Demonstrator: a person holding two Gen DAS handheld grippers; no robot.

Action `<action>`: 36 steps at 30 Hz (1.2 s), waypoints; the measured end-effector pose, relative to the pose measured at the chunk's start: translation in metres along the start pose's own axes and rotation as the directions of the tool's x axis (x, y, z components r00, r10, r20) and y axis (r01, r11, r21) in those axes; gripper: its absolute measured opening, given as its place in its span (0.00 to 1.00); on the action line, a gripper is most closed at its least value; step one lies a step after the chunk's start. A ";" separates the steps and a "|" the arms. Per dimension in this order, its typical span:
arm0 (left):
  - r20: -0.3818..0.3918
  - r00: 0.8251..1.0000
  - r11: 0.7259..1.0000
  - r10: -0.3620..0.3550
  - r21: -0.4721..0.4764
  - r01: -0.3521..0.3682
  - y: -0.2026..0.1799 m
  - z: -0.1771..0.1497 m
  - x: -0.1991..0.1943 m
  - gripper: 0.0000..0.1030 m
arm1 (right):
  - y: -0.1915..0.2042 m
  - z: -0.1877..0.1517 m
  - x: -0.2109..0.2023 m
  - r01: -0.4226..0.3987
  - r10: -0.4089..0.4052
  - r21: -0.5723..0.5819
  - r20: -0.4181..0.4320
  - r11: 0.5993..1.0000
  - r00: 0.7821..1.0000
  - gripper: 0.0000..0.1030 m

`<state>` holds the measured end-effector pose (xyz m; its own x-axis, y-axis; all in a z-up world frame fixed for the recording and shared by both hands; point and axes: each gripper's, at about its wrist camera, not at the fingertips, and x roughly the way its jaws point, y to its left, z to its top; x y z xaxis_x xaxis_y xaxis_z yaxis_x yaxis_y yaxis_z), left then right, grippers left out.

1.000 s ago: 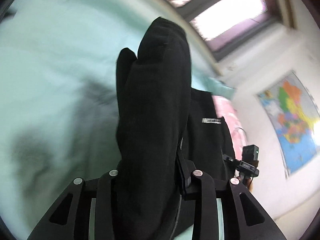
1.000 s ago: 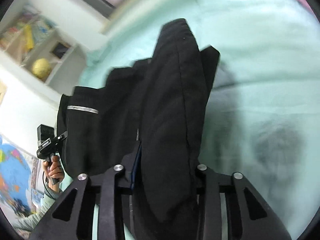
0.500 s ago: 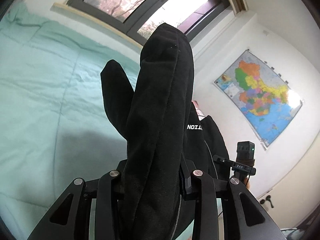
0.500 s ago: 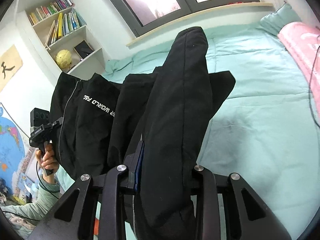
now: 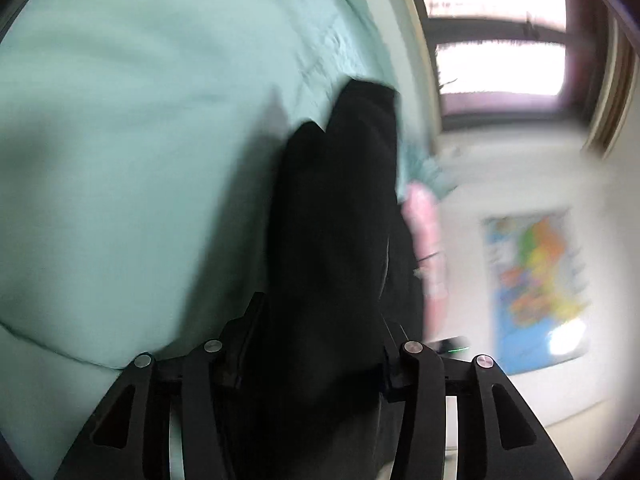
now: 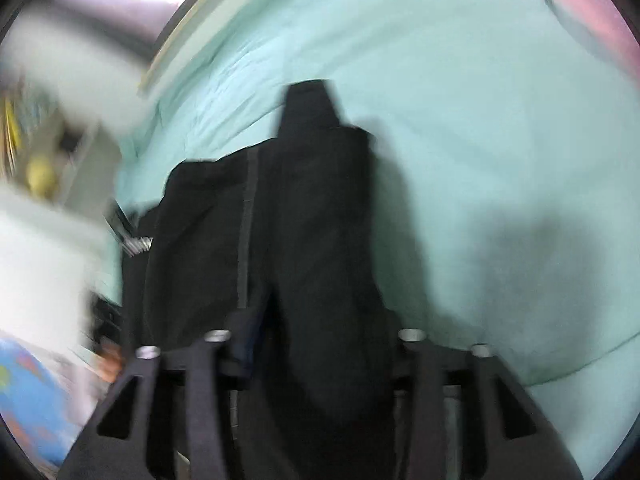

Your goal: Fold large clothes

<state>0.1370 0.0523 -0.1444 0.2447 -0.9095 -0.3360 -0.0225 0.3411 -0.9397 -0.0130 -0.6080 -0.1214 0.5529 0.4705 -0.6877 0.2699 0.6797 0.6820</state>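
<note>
A large black jacket [image 5: 336,216] hangs bunched between the jaws of my left gripper [image 5: 316,344], which is shut on it above the mint green bed [image 5: 120,140]. My right gripper [image 6: 316,340] is shut on another part of the same black jacket [image 6: 312,216], whose panel with a grey stripe spreads to the left. Both views are motion-blurred. The fingertips are hidden by the cloth.
A pink blanket [image 5: 424,232] lies on the bed beside the jacket and shows at the right wrist view's upper right [image 6: 580,4]. A window [image 5: 500,40] and a wall map [image 5: 536,284] are on the right. Shelves [image 6: 44,152] stand at the left.
Both grippers have swung down from facing the window and walls to facing the bed, with the jacket still held. The jacket now hangs close over the bedspread.
</note>
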 end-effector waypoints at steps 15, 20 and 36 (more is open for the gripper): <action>0.259 0.923 0.807 0.284 0.455 -0.376 -0.190 -0.031 -0.024 0.45 | 0.152 -0.015 -0.058 0.308 -0.222 -0.325 0.274 0.894 0.936 0.70; 0.307 0.722 0.615 0.620 0.382 -0.690 -0.170 -0.013 0.061 0.50 | 0.230 -0.019 0.023 0.306 -0.253 -0.462 0.174 0.832 0.952 0.69; 0.327 0.788 0.639 0.522 0.463 -0.615 -0.171 -0.042 0.060 0.49 | 0.204 -0.044 0.077 0.316 -0.296 -0.450 0.118 0.835 0.948 0.77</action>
<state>0.1152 -0.0702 -0.0066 0.4977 -0.4611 -0.7346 0.2836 0.8869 -0.3646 0.0501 -0.4090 -0.0462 0.5375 0.1786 -0.8242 0.0452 0.9698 0.2396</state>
